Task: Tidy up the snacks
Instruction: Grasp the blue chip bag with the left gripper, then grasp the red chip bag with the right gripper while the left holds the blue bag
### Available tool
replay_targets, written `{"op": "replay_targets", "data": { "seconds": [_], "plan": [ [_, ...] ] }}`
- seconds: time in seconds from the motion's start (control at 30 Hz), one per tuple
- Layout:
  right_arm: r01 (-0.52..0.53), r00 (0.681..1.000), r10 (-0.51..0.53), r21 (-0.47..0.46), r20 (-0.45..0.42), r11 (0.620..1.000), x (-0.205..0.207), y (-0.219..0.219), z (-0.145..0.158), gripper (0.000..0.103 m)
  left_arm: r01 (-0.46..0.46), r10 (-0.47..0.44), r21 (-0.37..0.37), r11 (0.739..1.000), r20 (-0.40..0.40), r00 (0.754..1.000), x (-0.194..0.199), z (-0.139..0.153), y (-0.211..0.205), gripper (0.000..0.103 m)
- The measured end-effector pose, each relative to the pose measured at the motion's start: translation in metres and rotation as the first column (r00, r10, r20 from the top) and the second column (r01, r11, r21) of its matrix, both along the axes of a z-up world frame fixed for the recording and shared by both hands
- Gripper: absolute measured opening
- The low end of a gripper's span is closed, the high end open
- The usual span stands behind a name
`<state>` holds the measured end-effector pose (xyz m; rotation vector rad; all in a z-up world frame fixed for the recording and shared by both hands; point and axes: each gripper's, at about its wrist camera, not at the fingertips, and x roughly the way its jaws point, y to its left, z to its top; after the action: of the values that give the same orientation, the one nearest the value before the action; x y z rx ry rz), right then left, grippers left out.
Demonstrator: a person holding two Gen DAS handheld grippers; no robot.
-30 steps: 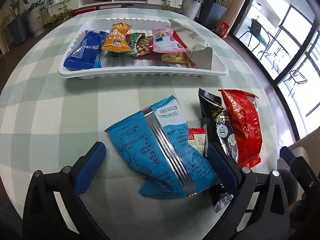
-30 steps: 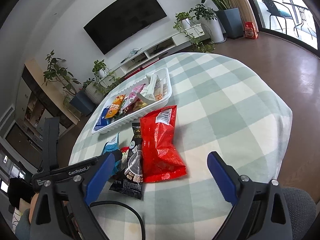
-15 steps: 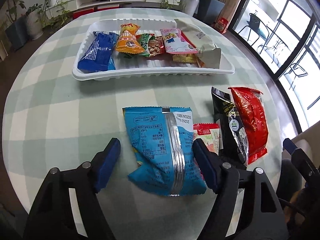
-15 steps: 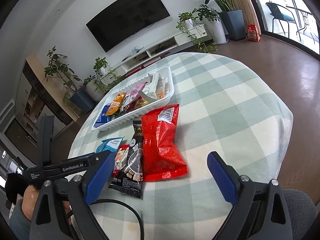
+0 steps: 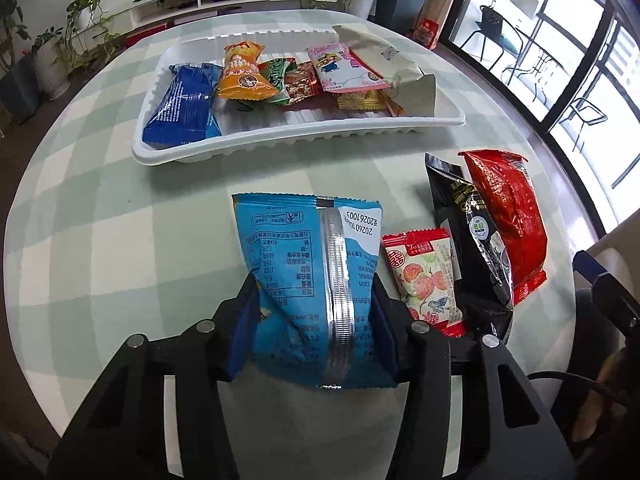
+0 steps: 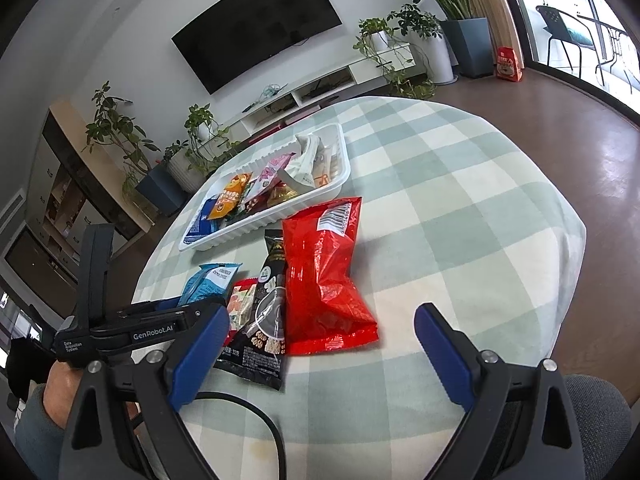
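A light blue snack bag (image 5: pixel 304 240) lies back-up on the checked tablecloth, its lower part between the pads of my left gripper (image 5: pixel 314 284). The jaws are closing, and both pads press and crease the bag's sides. To its right lie a small red and white packet (image 5: pixel 424 276), a black bag (image 5: pixel 472 248) and a red bag (image 5: pixel 508 216). The white tray (image 5: pixel 296 136) further back holds several snacks. My right gripper (image 6: pixel 322 316) hangs open over the near table edge, with nothing between its fingers and the red bag (image 6: pixel 324 272) just ahead of it.
The round table drops off close behind both grippers. A black cable (image 6: pixel 256 420) runs over the near edge. A person's hand (image 6: pixel 60 392) holds the left gripper. Bare cloth (image 6: pixel 460 220) stretches right of the red bag. Potted plants and a TV shelf stand beyond.
The left jaws have narrowed from wide open until they pinch the light blue bag, which now lies straight between them instead of slanted. The right gripper has kept still.
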<state>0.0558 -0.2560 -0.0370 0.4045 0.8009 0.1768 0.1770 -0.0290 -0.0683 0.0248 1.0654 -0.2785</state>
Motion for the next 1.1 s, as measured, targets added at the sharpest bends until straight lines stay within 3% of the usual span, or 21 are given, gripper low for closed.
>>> {"op": "replay_targets", "data": {
  "seconds": [0.2, 0.43, 0.73, 0.93, 1.1],
  "plan": [
    [-0.009, 1.000, 0.008, -0.030, -0.028, 1.000, 0.005, 0.002, 0.000, 0.096, 0.016, -0.016, -0.024, 1.000, 0.017, 1.000, -0.016, 0.003, 0.012, 0.044],
    [-0.073, 0.996, 0.066, -0.109, -0.066, 0.991, 0.021, 0.012, 0.005, 0.073, 0.037, -0.036, -0.051, 0.998, 0.036, 0.999, -0.050, 0.007, 0.027, 0.044],
    [-0.123, 0.978, 0.092, -0.160, -0.190, 0.979, 0.056, 0.023, -0.009, 0.070, 0.018, -0.015, -0.091, 0.996, 0.034, 0.999, -0.074, -0.001, 0.047, 0.044],
    [-0.163, 0.958, 0.106, -0.203, -0.266, 0.965, 0.073, 0.033, -0.022, 0.058, 0.015, -0.011, -0.103, 0.995, 0.039, 0.999, -0.076, 0.000, 0.049, 0.044],
    [-0.197, 0.950, 0.127, -0.229, -0.286, 0.953, 0.076, 0.042, -0.030, 0.058, 0.016, -0.012, -0.106, 0.994, 0.043, 0.999, -0.075, -0.001, 0.049, 0.044]
  ]
}}
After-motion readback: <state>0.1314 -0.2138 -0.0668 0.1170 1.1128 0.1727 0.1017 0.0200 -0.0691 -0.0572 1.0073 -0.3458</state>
